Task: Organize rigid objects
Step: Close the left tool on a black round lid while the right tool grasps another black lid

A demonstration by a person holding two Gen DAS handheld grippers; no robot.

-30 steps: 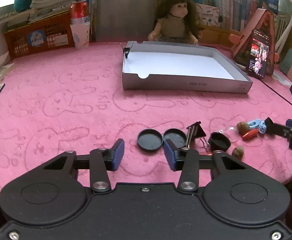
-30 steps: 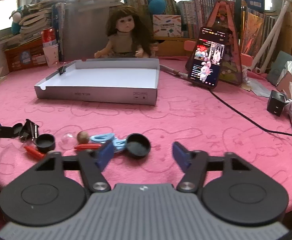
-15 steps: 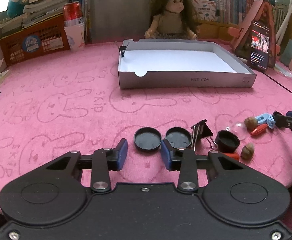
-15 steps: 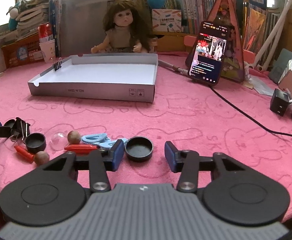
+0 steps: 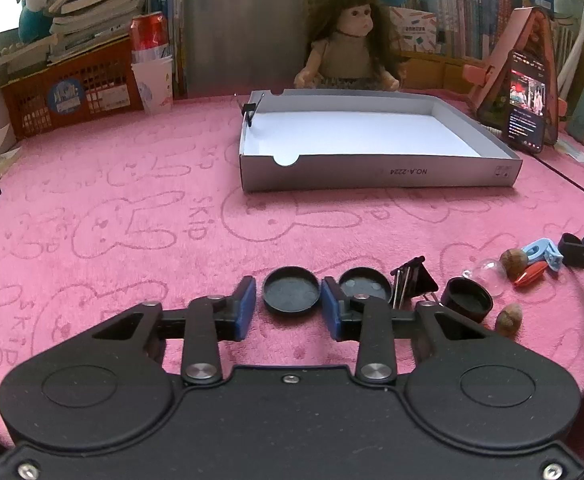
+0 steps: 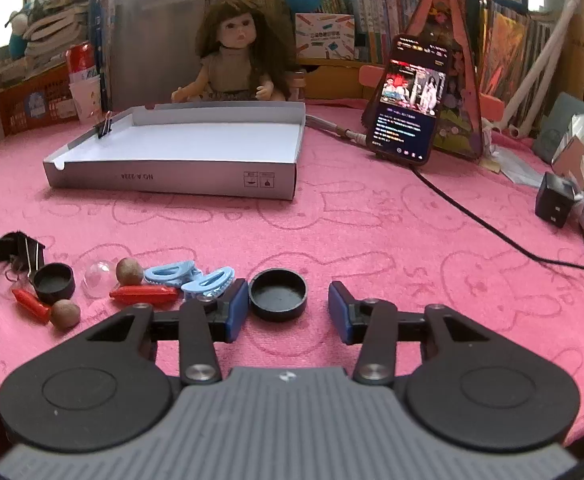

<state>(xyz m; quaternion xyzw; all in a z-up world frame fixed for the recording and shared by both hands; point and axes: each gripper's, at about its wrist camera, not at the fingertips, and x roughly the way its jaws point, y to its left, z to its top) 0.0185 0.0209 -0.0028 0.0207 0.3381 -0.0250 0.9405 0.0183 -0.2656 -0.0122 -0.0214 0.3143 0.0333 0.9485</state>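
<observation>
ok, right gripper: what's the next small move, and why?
Probably just finish closing the right gripper. Its jaws are closing with the black cap between them, one pad at its rim and the other short of it. There is no grip yet, so lifting looks premature.

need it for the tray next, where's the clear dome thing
In the right wrist view the clear dome lies on the pink cloth at the left, between a black cap and a brown nut.

a home room: doll, packed bookshelves and a pink bunny-print cloth over the table.
</observation>
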